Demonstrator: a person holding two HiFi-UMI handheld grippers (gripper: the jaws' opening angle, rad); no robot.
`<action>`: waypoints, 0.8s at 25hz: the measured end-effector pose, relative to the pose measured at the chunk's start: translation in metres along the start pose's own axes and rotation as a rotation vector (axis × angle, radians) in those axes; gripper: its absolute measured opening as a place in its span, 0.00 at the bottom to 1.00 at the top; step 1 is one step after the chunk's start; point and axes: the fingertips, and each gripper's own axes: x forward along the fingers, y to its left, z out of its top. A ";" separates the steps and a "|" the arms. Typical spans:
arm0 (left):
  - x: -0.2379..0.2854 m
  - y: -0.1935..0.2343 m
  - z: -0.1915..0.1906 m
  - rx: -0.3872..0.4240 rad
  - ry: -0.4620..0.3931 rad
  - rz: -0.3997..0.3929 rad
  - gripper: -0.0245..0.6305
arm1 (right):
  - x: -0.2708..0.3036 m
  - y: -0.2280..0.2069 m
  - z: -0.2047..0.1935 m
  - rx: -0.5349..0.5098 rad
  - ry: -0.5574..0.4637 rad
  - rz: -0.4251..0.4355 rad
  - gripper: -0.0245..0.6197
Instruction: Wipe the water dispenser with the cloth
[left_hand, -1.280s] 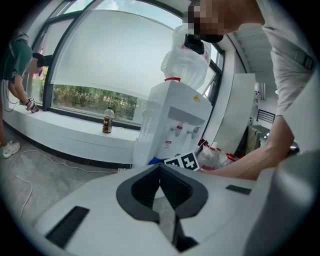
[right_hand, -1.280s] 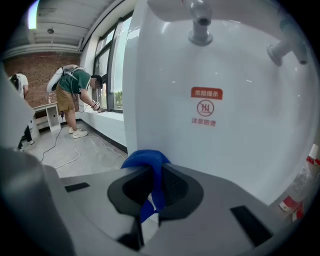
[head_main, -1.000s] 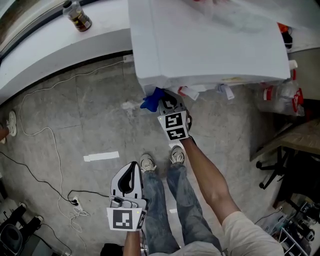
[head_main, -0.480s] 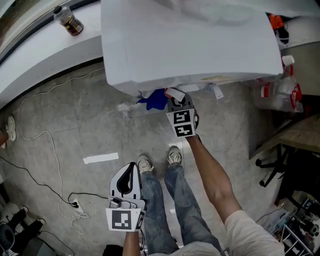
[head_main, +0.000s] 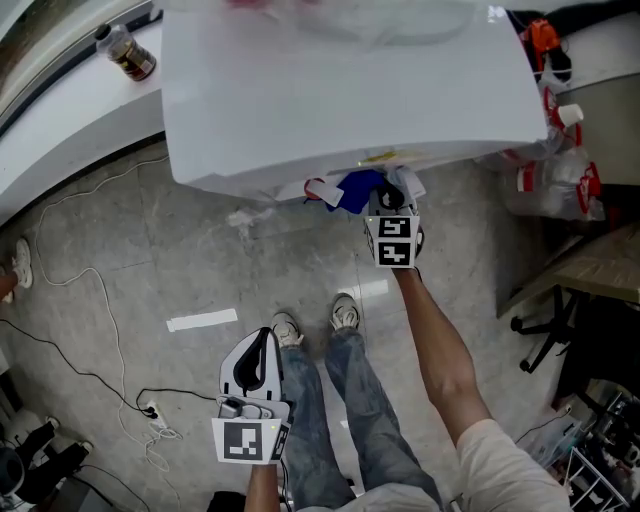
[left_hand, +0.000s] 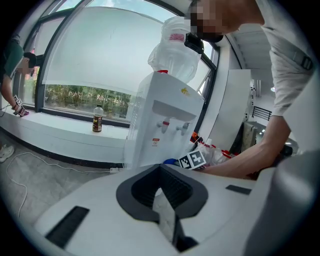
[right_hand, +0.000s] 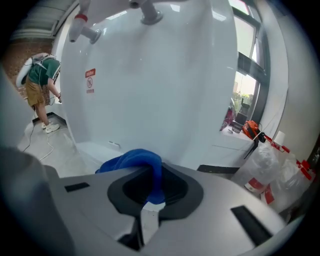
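**Blue bunched cloth (right_hand: 134, 161) clamped at the tall white water dispenser (right_hand: 150, 75)**

My right gripper (right_hand: 149, 197) has its jaws closed on the cloth, which bulges out over them just in front of the dispenser's lower front panel, below the two taps (right_hand: 85, 31); I cannot tell whether it touches. My left gripper (head_main: 258, 352) hangs well back from the dispenser above the grey floor (head_main: 150, 250), jaws together with nothing between them.

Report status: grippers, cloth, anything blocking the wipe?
Right gripper shut on crumpled blue cloth, at lower front of white plastic water dispenser. Left gripper shut, empty, held low, away from it. Nothing in the way.
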 end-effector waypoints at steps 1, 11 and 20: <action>0.001 -0.001 0.000 0.001 0.001 -0.001 0.06 | -0.001 -0.004 -0.001 0.006 0.003 -0.009 0.10; -0.001 -0.006 0.002 0.008 -0.001 0.000 0.06 | -0.007 -0.009 -0.009 0.020 0.016 -0.025 0.10; -0.008 -0.019 0.007 0.023 -0.024 -0.011 0.06 | -0.044 0.017 -0.036 0.006 0.039 0.038 0.10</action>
